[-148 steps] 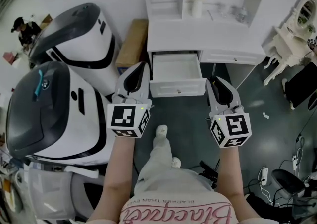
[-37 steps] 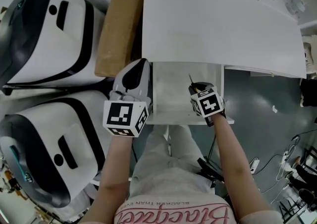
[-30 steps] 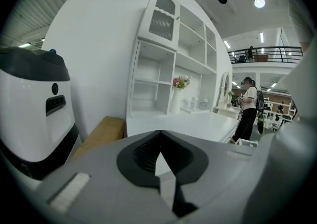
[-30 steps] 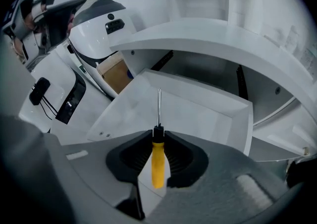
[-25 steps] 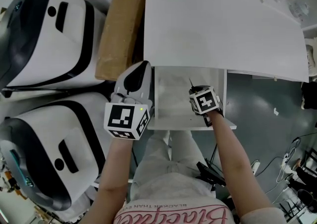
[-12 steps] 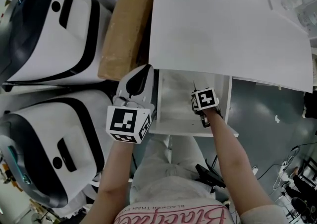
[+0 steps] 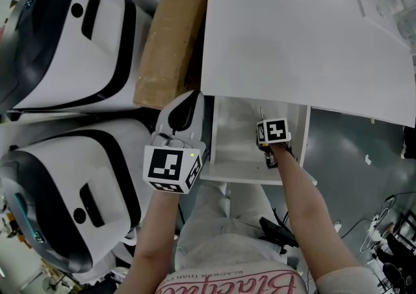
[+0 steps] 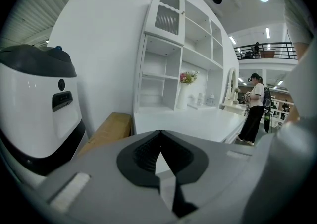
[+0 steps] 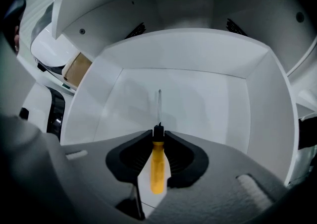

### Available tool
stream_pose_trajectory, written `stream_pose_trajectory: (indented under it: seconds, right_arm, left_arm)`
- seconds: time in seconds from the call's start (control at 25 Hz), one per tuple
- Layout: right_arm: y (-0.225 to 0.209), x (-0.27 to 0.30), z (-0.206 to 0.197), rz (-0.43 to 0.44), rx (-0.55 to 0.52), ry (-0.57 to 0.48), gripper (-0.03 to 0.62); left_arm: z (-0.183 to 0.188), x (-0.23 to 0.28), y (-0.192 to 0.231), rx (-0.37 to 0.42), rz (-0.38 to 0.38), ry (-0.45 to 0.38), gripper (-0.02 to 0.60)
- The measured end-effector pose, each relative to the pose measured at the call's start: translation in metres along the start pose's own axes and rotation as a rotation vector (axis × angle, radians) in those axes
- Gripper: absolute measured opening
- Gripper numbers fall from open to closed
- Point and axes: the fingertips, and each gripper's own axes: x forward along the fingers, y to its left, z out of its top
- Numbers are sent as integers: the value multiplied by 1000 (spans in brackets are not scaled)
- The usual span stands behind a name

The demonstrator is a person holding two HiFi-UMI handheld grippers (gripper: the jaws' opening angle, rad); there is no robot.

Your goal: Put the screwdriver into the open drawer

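Yellow plastic handle of the screwdriver (image 9: 157,168) is clamped in the right gripper (image 9: 158,133) jaws. The black ribbed pads (image 9: 133,156) pinch it just behind the black collar. The thin metal shaft sticks out ahead, pointing down into the open drawer (image 9: 267,114) at about mid-width. Can't tell if the tip touches the drawer floor.

Drawer is a plain white box with smooth flat walls, and nothing else is visible in it. In the head view the marker cube covers the right jaws, so only the shaft shows past it.

Left gripper (image 8: 160,134) jaws are closed tip to tip with nothing between them. It sits just outside the drawer's left wall, clear of the opening.

Around:
- White desk surface (image 7: 299,45) overhangs the back of the drawer, matte and mostly bare.
- Brown cardboard box (image 7: 170,39) stands against the desk's left side, beyond the left gripper.
- Two rounded white-and-black machines (image 7: 71,182) fill the left of the head view, both cut off by the frame.
- White shelf unit (image 8: 168,69) rises above the desk, with a vase of flowers (image 8: 185,82) on it.
- A person (image 8: 253,109) stands at the far end, well apart.
- Cables (image 7: 390,221) lie on the grey floor at right, too small to sort out.
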Motion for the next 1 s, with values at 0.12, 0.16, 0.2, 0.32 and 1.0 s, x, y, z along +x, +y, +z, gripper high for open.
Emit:
stream_pose_trajectory:
  seconds: [0.12,0.16,0.2,0.32,1.0]
  right_arm:
    - [-1,2,2,-7,25,-18,78]
    - [-2,3,2,-17,37,-24,78]
    - [-4,4,3,-30,48,-27,78]
    - [-7,5,2,-53,60,-29,80]
    - [-2,-23,8,-36,71,-76,126]
  left_arm:
    - [0,-1,1,6,2,3,15]
    - [0,-1,2,8,4,5,15]
    - [0,-2,3,9,8,6,15]
    - [0,-5,6,11,16,12,15]
    - [15,-21,-6,10,19,-16,15]
